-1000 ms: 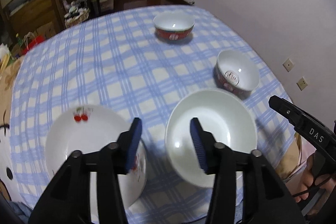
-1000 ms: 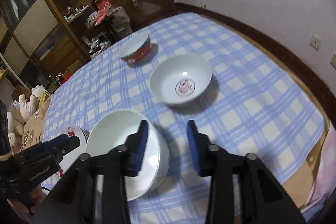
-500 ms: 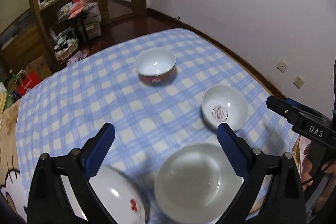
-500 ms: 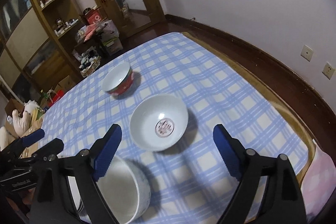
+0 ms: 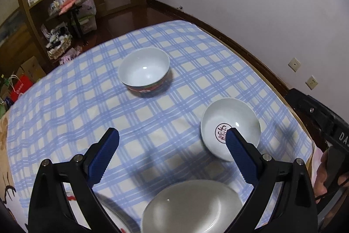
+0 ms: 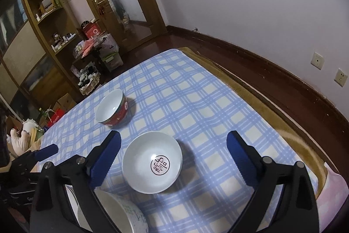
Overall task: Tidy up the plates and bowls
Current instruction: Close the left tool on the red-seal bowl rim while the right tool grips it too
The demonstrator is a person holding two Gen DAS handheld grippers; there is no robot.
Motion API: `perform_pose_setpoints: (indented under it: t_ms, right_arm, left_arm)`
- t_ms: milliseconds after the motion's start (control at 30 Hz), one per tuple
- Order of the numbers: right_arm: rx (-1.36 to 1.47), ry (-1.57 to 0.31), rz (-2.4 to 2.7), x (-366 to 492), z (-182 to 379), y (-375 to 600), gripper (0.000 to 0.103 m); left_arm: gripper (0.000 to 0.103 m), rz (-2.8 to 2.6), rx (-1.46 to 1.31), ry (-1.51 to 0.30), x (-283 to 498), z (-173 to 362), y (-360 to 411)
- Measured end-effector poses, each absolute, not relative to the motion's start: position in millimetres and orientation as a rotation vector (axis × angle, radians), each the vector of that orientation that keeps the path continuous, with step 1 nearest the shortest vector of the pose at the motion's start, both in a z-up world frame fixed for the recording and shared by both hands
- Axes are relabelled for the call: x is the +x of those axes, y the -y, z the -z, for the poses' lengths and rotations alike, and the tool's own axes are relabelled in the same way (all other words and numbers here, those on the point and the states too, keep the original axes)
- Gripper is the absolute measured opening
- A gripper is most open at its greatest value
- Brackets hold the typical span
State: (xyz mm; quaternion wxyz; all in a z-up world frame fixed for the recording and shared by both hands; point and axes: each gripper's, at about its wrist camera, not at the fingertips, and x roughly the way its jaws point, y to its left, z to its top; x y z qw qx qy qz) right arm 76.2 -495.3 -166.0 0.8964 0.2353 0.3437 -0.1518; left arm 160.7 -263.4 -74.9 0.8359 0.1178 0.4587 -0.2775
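My left gripper (image 5: 171, 134) stands open over the blue-checked tablecloth (image 5: 65, 113) with nothing between its fingers. A red-sided bowl (image 5: 144, 69) sits beyond it, and a white bowl with a red seal (image 5: 237, 117) is by its right finger. A large white bowl (image 5: 192, 206) lies just under it, and a plate (image 5: 113, 217) is mostly hidden behind its left finger. My right gripper (image 6: 173, 137) hangs above the seal bowl (image 6: 152, 162), its jaws opening and gripping nothing. The red bowl (image 6: 112, 109) is farther back, and the large bowl (image 6: 122, 211) is at the lower left.
The cloth's right edge drops to a tan mat (image 6: 250, 88) and dark floor along a white wall with sockets (image 6: 317, 60). Wooden shelves (image 6: 43, 14), a door and floor clutter (image 6: 91, 78) stand behind the table. A stuffed toy (image 6: 19, 139) lies at the left.
Both grippers have spread from narrow to wide. They have drawn back from the cherry plate's rim and the large bowl's rim, which have slid to the bottom of the views.
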Motion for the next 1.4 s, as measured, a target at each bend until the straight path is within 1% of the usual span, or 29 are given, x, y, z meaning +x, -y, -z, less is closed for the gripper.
perform_pose_setpoints:
  t_ms: [433, 667, 1033, 1100, 1133, 1167, 1200, 1233, 1267, 1300, 1333, 1367, 1400]
  right_arm:
    - [0.543, -0.764, 0.29, 97, 206, 504, 0.102]
    - [0.523, -0.821, 0.306, 105, 225, 502, 0.102]
    - [0.598, -0.877, 0.286, 114, 249, 506, 0.102]
    - [0.595, -0.888, 0.285, 115, 252, 506, 0.102]
    - [0.594, -0.892, 0.284, 115, 252, 505, 0.101]
    - [0.594, -0.897, 0.28, 116, 253, 505, 0.098]
    - [0.597, -0.907, 0.275, 116, 256, 504, 0.089]
    - [0.603, -0.919, 0.271, 117, 258, 504, 0.085]
    - [0.608, -0.925, 0.265, 118, 260, 504, 0.076]
    - [0.621, -0.936, 0.25, 119, 264, 504, 0.063]
    - [0.631, -0.948, 0.245, 120, 268, 504, 0.056]
    - [0.638, -0.962, 0.245, 120, 271, 504, 0.044]
    - [0.654, -0.971, 0.238, 120, 274, 504, 0.04]
  left_arm:
    - [0.097, 0.587, 0.308, -1.03, 177, 118, 293]
    - [0.097, 0.605, 0.287, -1.076, 188, 135, 302]
    - [0.097, 0.599, 0.272, -1.151, 203, 161, 306]
    - [0.095, 0.597, 0.276, -1.149, 203, 163, 305]
    - [0.088, 0.6, 0.279, -1.144, 203, 164, 305]
    - [0.079, 0.601, 0.285, -1.15, 202, 166, 306]
    - [0.077, 0.607, 0.286, -1.16, 203, 168, 306]
    - [0.07, 0.617, 0.28, -1.17, 203, 169, 307]
    - [0.063, 0.628, 0.267, -1.176, 203, 169, 307]
    - [0.06, 0.633, 0.259, -1.182, 203, 170, 307]
    - [0.053, 0.638, 0.253, -1.19, 203, 170, 307]
    - [0.046, 0.645, 0.245, -1.207, 203, 170, 308]
    - [0.044, 0.653, 0.235, -1.216, 203, 170, 308]
